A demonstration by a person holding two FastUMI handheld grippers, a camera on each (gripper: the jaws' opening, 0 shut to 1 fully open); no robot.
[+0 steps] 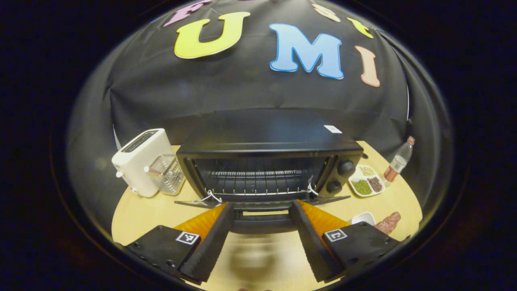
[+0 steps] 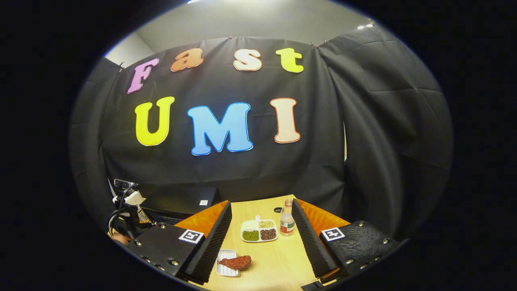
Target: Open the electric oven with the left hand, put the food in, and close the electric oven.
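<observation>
While the oven [image 1: 266, 161] door hung down open, left claw [image 1: 262, 226] gaped wide at its handle, gripping nothing; right claw [image 2: 262, 242] spread empty above meat [image 2: 236, 262] on desk [image 2: 274, 258].

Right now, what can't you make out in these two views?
- Oven door handle, left gripper view: blurred, sitting between the left hand-held gripper fingers; contact unclear.
- Oven interior behind the rack: too dark.
- Meat: partly cut off by the left hand-held gripper's body; clearer in the right gripper view.
- Oven in the right gripper view: mostly hidden behind the right hand-held gripper finger; door state untellable there.
- Dish contents: too small to identify.
</observation>
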